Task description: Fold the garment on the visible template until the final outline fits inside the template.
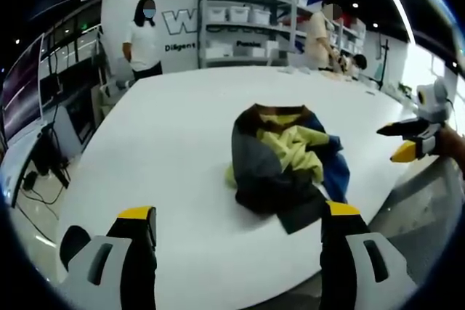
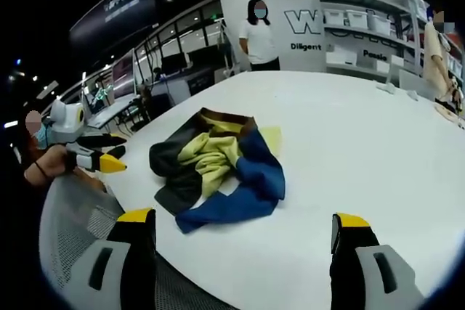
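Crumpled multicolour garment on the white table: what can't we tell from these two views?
- Crumpled black, yellow and blue garment: its type and underside, hidden by its own folds.
- Template: no outline can be made out on the white table in either view.
- Wall lettering in the right gripper view: cut off by the shelving.
- Left gripper: too small to judge.

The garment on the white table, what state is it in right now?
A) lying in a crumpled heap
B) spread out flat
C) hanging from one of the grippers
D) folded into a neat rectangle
A: the garment sits bunched on the white table, its yellow, blue and dark parts tangled together, and both grippers are open and clear of it.
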Demonstrator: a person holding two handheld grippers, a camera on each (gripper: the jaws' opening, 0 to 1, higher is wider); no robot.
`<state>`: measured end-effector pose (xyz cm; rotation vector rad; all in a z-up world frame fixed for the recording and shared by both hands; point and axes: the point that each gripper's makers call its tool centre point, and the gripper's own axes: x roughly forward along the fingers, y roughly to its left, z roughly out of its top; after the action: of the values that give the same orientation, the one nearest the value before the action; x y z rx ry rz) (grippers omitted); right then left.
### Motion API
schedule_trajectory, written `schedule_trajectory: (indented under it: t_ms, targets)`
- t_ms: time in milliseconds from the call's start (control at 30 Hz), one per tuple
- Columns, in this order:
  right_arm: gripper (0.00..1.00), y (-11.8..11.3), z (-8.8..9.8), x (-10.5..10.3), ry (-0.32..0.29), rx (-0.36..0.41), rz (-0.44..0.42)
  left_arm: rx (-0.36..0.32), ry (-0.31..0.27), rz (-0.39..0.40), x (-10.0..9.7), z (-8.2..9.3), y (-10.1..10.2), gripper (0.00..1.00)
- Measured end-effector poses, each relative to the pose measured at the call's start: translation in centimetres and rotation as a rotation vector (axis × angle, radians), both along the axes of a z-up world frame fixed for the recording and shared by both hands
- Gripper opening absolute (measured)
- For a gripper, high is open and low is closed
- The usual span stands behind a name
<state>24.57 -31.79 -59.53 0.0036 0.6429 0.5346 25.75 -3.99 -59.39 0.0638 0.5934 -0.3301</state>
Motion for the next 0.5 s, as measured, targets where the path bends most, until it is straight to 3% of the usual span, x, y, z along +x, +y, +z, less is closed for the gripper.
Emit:
schedule_trajectory:
  t_ms: [133,233,300,500]
  targets:
    - [0.99,0.03,0.1,0.03,-0.004,0.003,0.001,0.006,-0.002,0.001,-0.03,0.06,0.1,0.9]
    - [0.99,0.3,0.24,0.0,-0.007,0.013,0.011,0.004,-0.045,0.011,0.22,0.88,0.38,0.88]
    - [0.99,0.35,0.22,0.02,-0.008,0.011,0.016,-0.011,-0.036,0.01,0.19,0.75,0.21,0.88]
    - [0.99,0.37,0.74,0.32,-0.03,0.026,0.011,0.028,-0.022,-0.014,0.05,0.38,-0.03,0.87]
